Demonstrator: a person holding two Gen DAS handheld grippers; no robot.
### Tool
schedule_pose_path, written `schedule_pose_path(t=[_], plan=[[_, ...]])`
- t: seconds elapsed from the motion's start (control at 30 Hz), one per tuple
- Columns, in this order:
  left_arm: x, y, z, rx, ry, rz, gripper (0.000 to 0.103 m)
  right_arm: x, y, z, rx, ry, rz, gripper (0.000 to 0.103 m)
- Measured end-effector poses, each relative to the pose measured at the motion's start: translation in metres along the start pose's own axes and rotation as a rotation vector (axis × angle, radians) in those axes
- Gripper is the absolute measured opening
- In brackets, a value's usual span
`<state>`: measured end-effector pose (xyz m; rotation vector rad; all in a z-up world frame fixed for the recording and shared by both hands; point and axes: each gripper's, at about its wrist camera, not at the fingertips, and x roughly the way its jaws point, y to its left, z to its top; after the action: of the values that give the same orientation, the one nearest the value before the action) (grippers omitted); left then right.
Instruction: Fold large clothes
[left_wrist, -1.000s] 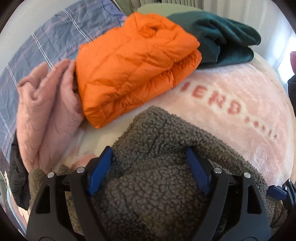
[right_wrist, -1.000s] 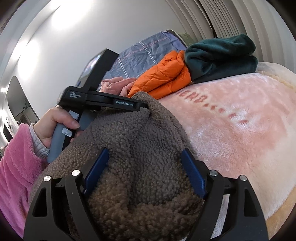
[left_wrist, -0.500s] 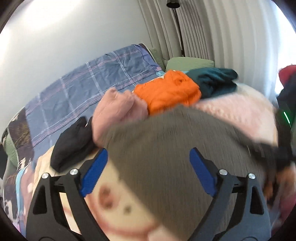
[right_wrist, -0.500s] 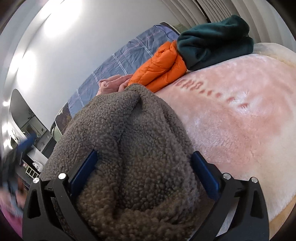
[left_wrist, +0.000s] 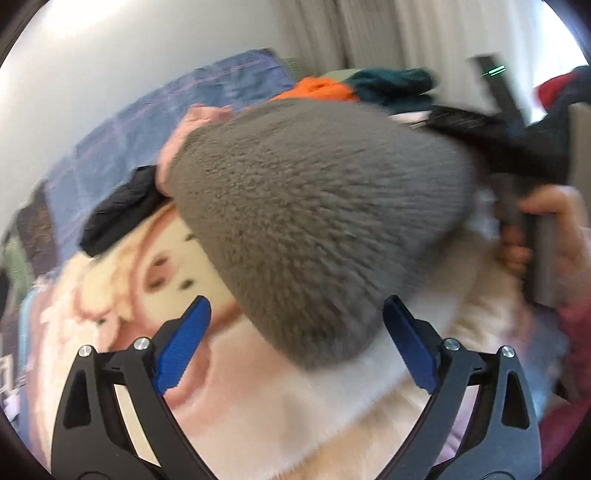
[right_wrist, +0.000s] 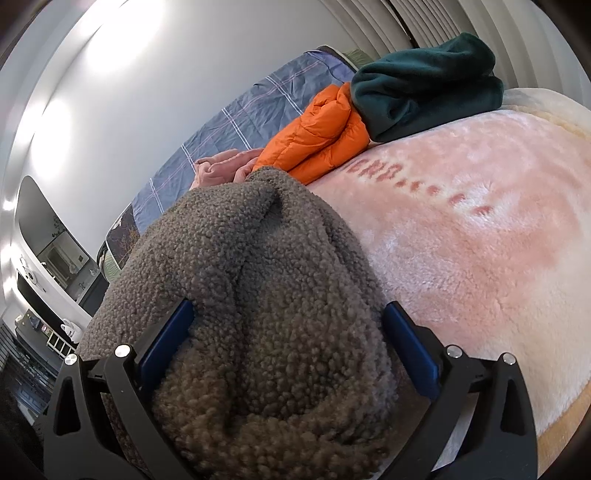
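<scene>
Looking through the left wrist view first, you have pulled your left gripper (left_wrist: 293, 341) back and to the side of the grey-brown fleece garment (left_wrist: 317, 221). A second ago its blue pads sat deep in the pile; now the jaws have just been opening and stand wide, with only the near tip of the garment between them and neither pad pressing on it. The picture is smeared by motion. The fleece lies bundled on the pink and cream printed blanket (left_wrist: 303, 413), with a black garment (left_wrist: 118, 210) and a pale pink one (left_wrist: 201, 120) behind it on the left. On the right edge your right hand (left_wrist: 554, 236) grips the handle of the other tool.

Turning to the right wrist view, your right gripper (right_wrist: 288, 354) has barely shifted. Its jaws have also just been opening and are spread to either side of the fleece (right_wrist: 258, 295), which bulges between the pads without being pinched, as far as the frame shows. Beyond it, a folded orange puffer jacket (right_wrist: 319, 142) and a folded dark green fleece (right_wrist: 428, 85) rest near the far edge of the blanket (right_wrist: 480, 258).

Both tools letting go suggests this fold is finished and the bundle is set down, probably ready to join the folded pile.
</scene>
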<state>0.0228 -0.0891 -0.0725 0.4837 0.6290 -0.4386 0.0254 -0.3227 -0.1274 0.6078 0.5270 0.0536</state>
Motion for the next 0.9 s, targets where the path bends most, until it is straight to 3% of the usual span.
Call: schedule_pose_path(t=[0.13, 0.27, 0.37, 0.43, 0.6, 0.7, 0.77, 0.87, 0.9], plan=[[0.002, 0.006, 0.005, -0.03, -0.037, 0.057, 0.098, 0.0, 0.001, 0.0, -0.003, 0.001, -0.004, 0.101], [-0.003, 0.01, -0.004, 0.07, -0.043, 0.176, 0.098, -0.001, 0.013, -0.003, -0.057, 0.004, 0.002, 0.101], [0.004, 0.023, -0.008, -0.029, 0.008, 0.117, 0.098, -0.004, 0.02, -0.006, -0.078, -0.015, -0.024, 0.101], [0.007, 0.024, -0.01, -0.043, 0.017, 0.106, 0.099, -0.003, 0.017, -0.007, -0.066, -0.007, -0.009, 0.102], [0.001, 0.02, -0.011, 0.042, 0.018, 0.148, 0.098, -0.003, 0.012, -0.008, -0.048, 0.017, 0.034, 0.102], [0.002, 0.019, -0.01, 0.039, 0.026, 0.15, 0.098, -0.003, 0.011, -0.009, -0.043, 0.015, 0.04, 0.102], [-0.007, 0.012, -0.01, 0.082, 0.006, 0.132, 0.089, -0.002, 0.005, -0.008, -0.014, 0.025, 0.058, 0.102], [-0.028, 0.006, -0.01, 0.132, 0.014, 0.032, 0.064, 0.001, 0.001, -0.007, 0.009, 0.032, 0.072, 0.102], [-0.035, 0.007, -0.01, 0.133, 0.016, 0.002, 0.051, 0.001, 0.001, -0.007, 0.006, 0.031, 0.07, 0.102]])
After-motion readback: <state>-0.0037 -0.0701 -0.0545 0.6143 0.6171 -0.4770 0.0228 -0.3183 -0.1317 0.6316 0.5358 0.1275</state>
